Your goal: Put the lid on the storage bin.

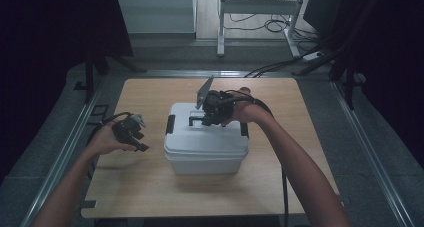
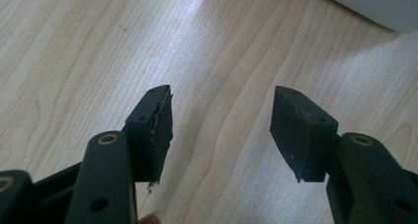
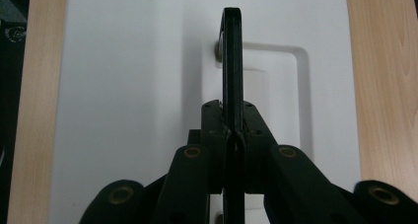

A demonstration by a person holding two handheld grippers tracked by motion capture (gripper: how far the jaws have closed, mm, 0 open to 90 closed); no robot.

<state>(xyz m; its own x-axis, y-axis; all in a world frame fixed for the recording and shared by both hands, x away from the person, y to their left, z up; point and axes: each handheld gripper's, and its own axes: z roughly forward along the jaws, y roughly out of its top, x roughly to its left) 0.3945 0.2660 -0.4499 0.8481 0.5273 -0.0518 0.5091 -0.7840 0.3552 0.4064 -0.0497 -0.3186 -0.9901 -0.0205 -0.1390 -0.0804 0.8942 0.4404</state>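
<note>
Right fingers (image 3: 231,135) clamped on black handle (image 3: 231,56), raised upright out of recess (image 3: 276,86) in lid (image 3: 128,86). In high view, right gripper (image 1: 212,118) sits over lid top, far of centre. White box (image 1: 206,149) at mid-counter (image 1: 150,192), black side latches (image 1: 170,124) down against its ends.

Left fingers (image 2: 157,125) apart, holding nothing, over bare wood; box corner (image 2: 379,7) just in sight at far right. Left gripper (image 1: 132,132) held off to left of box, apart from it.

Step in hand, as judged: handle gripped, lift or carry of box not yet begun. Next move calls for a straight upward pull with grip kept firm; left gripper free to steady box side. Latch security not confirmable.
</note>
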